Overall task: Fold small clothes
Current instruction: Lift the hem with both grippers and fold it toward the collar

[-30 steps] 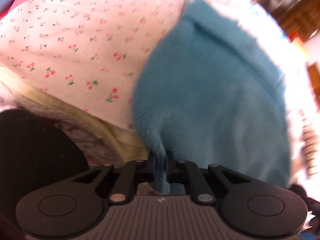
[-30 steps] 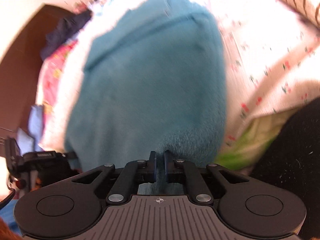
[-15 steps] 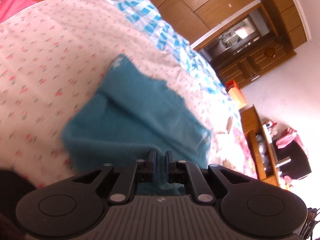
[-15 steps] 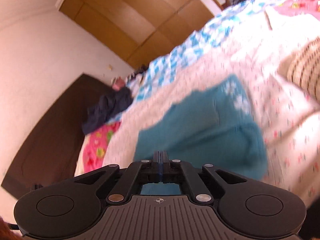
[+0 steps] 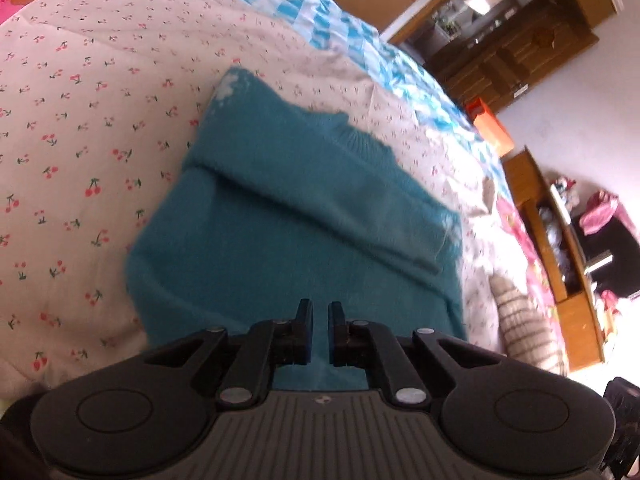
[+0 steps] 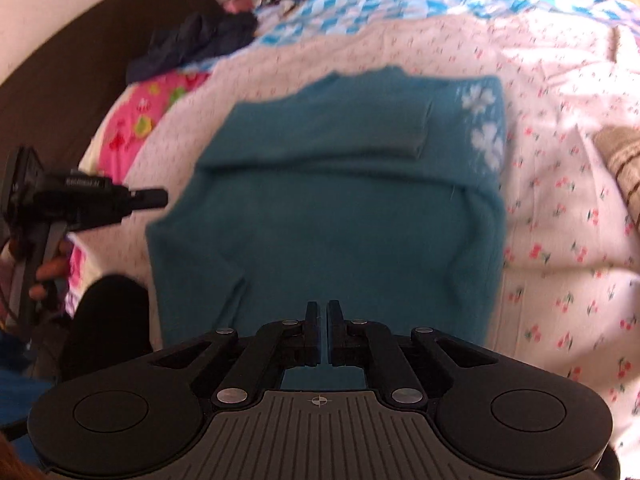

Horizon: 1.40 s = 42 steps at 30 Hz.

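Observation:
A teal sweater (image 5: 300, 220) lies flat on the cherry-print sheet (image 5: 80, 140), one sleeve folded across its chest. The right wrist view shows it (image 6: 340, 220) with white flowers on its right shoulder. My left gripper (image 5: 320, 312) hovers over the sweater's near edge, shut, with teal cloth showing behind the narrow slit. From the right wrist view it (image 6: 160, 198) sits beside the sweater's left edge with nothing hanging from it. My right gripper (image 6: 323, 312) is above the hem, its jaws opening to a thin gap with no cloth pinched.
A striped knit garment (image 5: 516, 324) lies right of the sweater. Dark clothes (image 6: 192, 44) and a pink cloth (image 6: 140, 120) sit at the bed's far left, on a blue checked quilt (image 5: 320, 12). A wooden cabinet (image 5: 560, 260) stands beyond. A hand (image 6: 48, 272) holds the left gripper.
A second ago both grippers held the sweater's edge up close. Now the sweater rests flat on the bed and both grippers have drawn back and risen, showing the whole garment.

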### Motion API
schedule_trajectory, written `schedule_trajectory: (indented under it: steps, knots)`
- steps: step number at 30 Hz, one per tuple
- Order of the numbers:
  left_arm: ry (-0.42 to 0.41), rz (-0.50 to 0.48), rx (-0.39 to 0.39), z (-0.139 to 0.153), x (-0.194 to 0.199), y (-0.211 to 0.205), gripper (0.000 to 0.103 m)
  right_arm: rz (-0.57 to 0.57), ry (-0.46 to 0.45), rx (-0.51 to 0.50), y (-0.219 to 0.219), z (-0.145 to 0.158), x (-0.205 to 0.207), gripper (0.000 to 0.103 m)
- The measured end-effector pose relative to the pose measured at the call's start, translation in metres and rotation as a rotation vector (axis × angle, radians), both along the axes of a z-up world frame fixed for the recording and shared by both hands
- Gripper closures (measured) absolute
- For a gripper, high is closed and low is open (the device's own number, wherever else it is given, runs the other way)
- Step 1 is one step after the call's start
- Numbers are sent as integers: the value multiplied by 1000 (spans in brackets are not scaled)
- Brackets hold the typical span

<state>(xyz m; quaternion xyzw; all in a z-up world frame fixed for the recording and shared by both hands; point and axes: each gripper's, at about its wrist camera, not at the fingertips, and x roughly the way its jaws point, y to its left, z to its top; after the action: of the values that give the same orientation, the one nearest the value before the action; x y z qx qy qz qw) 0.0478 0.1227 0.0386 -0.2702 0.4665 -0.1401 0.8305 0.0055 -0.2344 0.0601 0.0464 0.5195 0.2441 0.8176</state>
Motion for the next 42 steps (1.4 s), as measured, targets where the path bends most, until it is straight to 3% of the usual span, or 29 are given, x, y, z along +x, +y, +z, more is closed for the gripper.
schedule_trajectory:
  steps: [4,7,9,13,16,20,23,25,28,31,35,40,42]
  knots:
    - [-29,-201,144,7,-17,-30,86,-1,76,-65,-5,-2,-31,75]
    - [-86,-340,234,12,-19,-52,71,-50,82,-66,-12,1,-41,73]
    - [-104,-470,300,9,-15,-69,54,-80,87,-60,-14,1,-45,72]
    - [-177,-719,536,2,-10,-104,53,-95,99,-71,-15,0,-48,72]
    - [-246,-861,657,-1,-5,-121,51,-96,118,-74,-16,-1,-49,72]
    - [-226,-1029,720,-10,11,-131,44,-93,165,-96,-20,-2,-47,71]
    - [-164,-1116,717,-19,22,-138,43,-97,199,-108,-20,-6,-44,70]
    - [-144,-1169,718,-19,21,-140,45,-99,224,-112,-20,-8,-42,69]
    - [-136,-1249,758,-16,9,-144,58,-98,245,-135,-21,-11,-42,64]
    - [-147,-1271,813,-17,-1,-148,66,-106,276,-128,-22,-17,-42,63]
    - [-180,-1212,814,-11,-14,-145,84,-88,300,-146,-15,-24,-42,61]
    - [-187,-968,672,1,-20,-112,88,-103,396,-145,-15,-49,-40,59]
    - [-185,-844,583,6,-21,-97,88,-133,416,-96,-19,-55,-41,64]
